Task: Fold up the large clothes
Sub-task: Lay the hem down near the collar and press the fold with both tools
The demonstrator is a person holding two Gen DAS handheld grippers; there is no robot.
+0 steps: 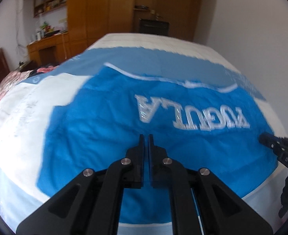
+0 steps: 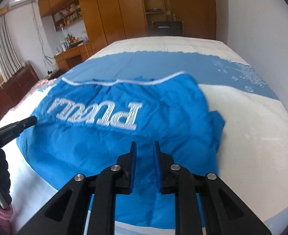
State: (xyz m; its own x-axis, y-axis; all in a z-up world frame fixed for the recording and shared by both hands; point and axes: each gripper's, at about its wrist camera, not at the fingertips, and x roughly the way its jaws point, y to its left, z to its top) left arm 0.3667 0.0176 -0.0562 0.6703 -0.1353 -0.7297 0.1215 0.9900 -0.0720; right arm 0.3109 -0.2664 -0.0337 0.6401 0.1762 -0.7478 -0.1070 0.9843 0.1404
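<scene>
Bright blue, the jacket [image 1: 108, 129] lies spread flat on the bed [image 1: 16, 117] ahead of both your grippers, with its white block lettering [image 1: 191, 113] upside down to you and a thin white piping line [image 1: 163, 79] along its far edge. Under it, the bed cover shows white with a paler blue band [image 1: 136, 58] farther back.

On your left, the left gripper [image 1: 146, 137] has its fingers drawn together, only a sliver between the pads, and nothing sits between them. The jacket lies beneath and beyond the tips; whether they touch the cloth you cannot tell. The tip of the other gripper enters at the right edge of this view, over the jacket's right part.

On your right, the right gripper [image 2: 145, 145] has its fingers slightly apart, blue pads facing each other across an empty gap. The blue cloth lies under and ahead of them, its bunched right edge [image 2: 216, 129] just off to the right on the white cover. Wooden wardrobes [image 2: 112, 13] stand behind the bed.
</scene>
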